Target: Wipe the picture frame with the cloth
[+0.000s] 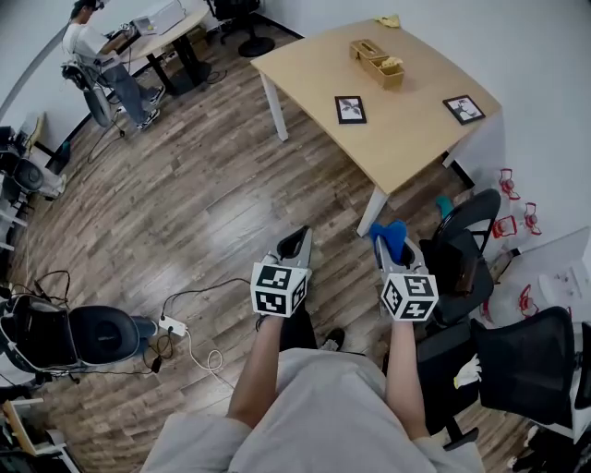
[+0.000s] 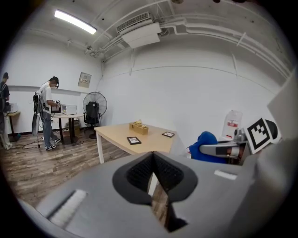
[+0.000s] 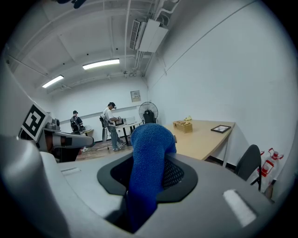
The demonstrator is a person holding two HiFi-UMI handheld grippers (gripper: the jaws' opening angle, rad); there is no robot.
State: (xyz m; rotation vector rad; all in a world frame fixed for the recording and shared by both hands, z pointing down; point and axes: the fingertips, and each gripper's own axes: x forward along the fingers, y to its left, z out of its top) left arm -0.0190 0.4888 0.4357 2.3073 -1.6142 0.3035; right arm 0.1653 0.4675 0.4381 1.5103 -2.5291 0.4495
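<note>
Blue cloth bunched upright, pinched in right gripper, two black picture frames flat on table

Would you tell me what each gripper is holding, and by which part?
Right gripper pinches the bunched blue cloth, one end sticking past its tips; left gripper holds nothing.

Light wood desk on white legs, set against the white wall. Grey-brown plank floor spreads left of the desk. Black office chairs stand at the desk's near corner, and another black chair sits beyond its far end. Far table is well left of the desk, with a standing fan beside it. Tube lights and an AC unit are on the ceiling.
</note>
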